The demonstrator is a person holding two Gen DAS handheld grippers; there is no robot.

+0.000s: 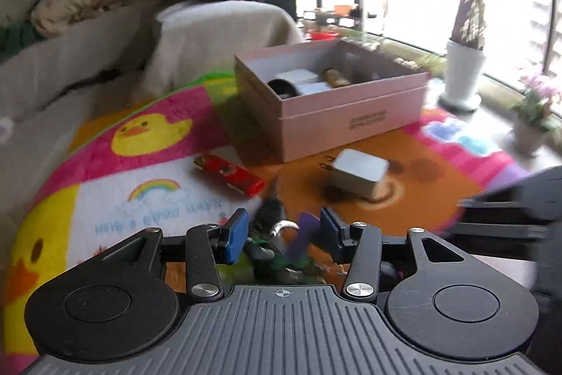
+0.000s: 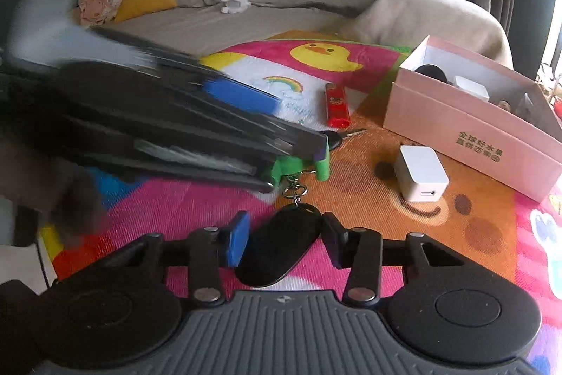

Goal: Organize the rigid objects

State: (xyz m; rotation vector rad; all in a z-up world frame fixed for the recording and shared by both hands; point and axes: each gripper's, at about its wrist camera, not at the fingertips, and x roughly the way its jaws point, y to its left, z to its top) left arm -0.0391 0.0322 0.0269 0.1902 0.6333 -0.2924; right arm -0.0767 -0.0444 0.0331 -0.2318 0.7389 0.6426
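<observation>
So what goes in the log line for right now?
left tool: on keychain | right tool: around black fob | lighter, charger: on mat

box point(image 1: 351, 115): pink, open, holds white blocks and a dark round item
charger point(image 2: 419, 173): white cube, just in front of box
lighter point(image 2: 336, 106): red, flat, left of box
keychain point(image 2: 277, 246): black fob, green toy, nearer than charger

On the long side wall of the pink box point(image 2: 474, 136) I can read two lines of dark Chinese print, 全球好水果 above 直供百果园; from my left-hand view the same print is only a smear. The play mat point(image 1: 140, 199) carries pale blue lettering under its rainbow, near the edge facing the sofa, but it is too blurred to make out. The red lighter point(image 2: 336, 106) has a small picture, no legible words.
</observation>
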